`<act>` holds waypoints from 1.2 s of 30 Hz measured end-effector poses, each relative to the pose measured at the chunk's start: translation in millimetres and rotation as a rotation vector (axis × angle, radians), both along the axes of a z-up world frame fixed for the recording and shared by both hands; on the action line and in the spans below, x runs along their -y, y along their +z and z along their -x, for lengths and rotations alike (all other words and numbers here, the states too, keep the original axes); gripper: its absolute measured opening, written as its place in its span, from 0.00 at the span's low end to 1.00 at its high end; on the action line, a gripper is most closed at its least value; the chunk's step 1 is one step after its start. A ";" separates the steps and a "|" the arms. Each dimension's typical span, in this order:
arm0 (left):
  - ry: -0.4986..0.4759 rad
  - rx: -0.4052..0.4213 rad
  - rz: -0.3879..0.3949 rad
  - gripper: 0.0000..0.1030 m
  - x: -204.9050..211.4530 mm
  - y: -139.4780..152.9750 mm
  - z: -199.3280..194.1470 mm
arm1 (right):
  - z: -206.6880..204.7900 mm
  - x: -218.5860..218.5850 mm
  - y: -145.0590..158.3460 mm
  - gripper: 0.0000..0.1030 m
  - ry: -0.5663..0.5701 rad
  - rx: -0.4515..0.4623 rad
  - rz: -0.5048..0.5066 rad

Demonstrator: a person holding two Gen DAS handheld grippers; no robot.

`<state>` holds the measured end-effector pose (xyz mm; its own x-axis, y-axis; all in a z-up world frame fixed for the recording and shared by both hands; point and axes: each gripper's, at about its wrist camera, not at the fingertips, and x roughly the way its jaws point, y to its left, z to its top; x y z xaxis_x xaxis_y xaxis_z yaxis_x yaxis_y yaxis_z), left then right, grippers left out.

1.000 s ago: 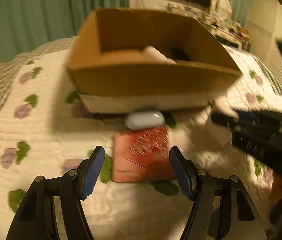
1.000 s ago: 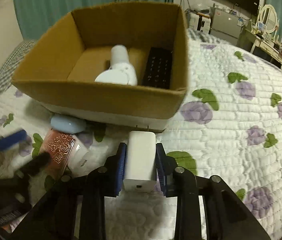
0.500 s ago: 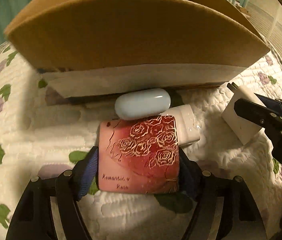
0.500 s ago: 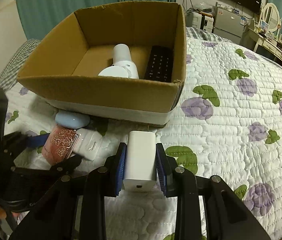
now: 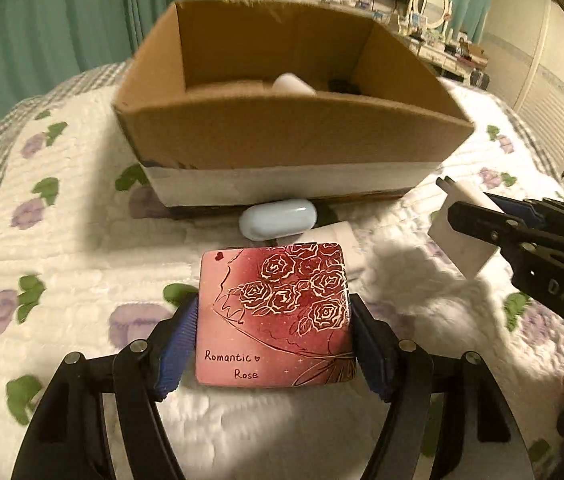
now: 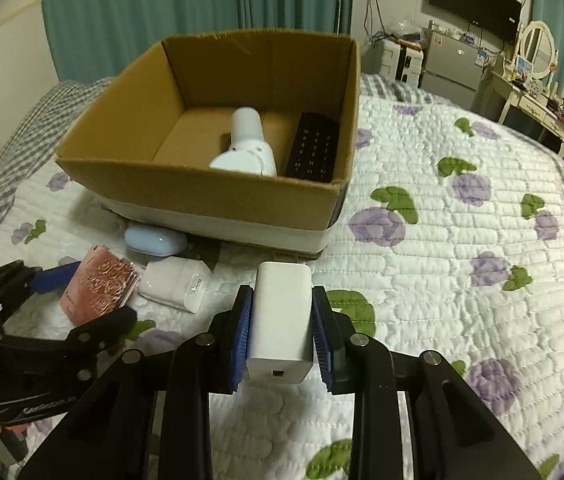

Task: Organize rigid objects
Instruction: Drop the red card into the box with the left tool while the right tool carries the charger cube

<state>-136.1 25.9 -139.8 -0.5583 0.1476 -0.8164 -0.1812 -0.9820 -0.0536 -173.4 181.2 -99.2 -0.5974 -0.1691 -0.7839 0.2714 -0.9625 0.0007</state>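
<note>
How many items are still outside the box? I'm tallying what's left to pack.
4. The pink case in the left gripper, the white adapter in the right gripper, the blue case against the box, the white case beside it. More may be hidden.

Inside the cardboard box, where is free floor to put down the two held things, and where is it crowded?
In the box, the left floor, between the left wall and the white bottle, is bare. The right side is crowded: the bottle lies beside the black remote, which lies against the right wall.
</note>
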 end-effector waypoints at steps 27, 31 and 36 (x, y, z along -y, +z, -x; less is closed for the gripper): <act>-0.001 -0.211 0.074 0.70 -16.8 95.3 117.2 | 77.3 2.0 101.8 0.27 0.099 -0.240 0.089; 0.008 -0.189 0.080 0.70 -18.5 76.1 136.5 | 86.1 2.6 86.7 0.27 0.113 -0.220 0.094; 0.033 -0.171 0.091 0.70 -21.6 60.3 149.7 | 91.3 3.9 72.9 0.27 0.122 -0.196 0.091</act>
